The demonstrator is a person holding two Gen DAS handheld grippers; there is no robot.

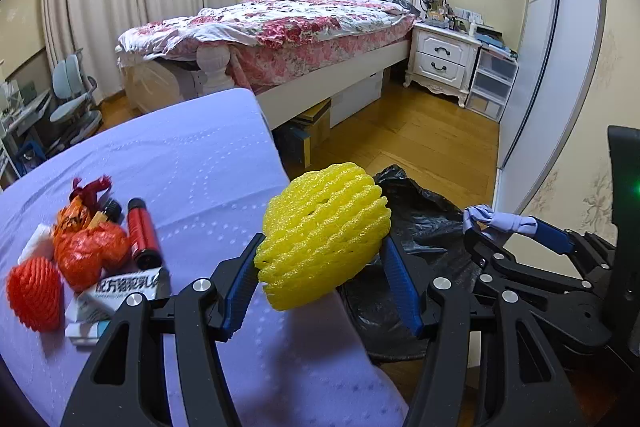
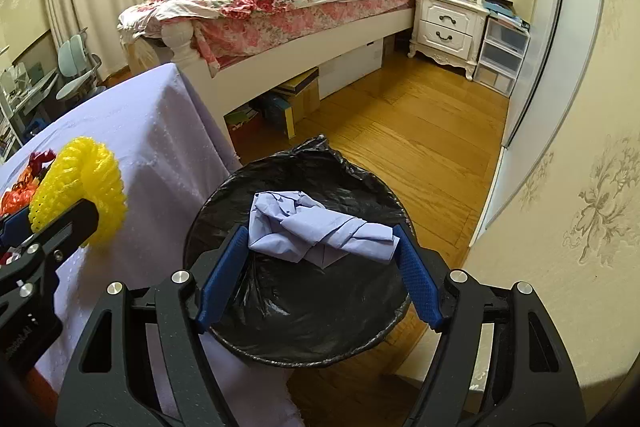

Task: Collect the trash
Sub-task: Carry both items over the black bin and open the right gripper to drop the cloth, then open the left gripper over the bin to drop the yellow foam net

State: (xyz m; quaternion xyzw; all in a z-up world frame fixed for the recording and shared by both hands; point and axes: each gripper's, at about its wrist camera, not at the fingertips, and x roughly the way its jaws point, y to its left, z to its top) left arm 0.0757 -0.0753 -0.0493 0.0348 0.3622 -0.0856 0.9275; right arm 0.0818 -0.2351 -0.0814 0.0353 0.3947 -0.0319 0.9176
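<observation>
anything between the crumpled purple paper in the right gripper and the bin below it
Nothing visible. The right gripper holds the crumpled purple paper directly over the open black-lined bin, whose mouth is uncovered beneath it.

The lower part of the black-lined bin is concealed in the left wrist view by the yellow foam net and gripper frames. Printing on the white carton is partly covered. The bin's base is cut off.
</observation>
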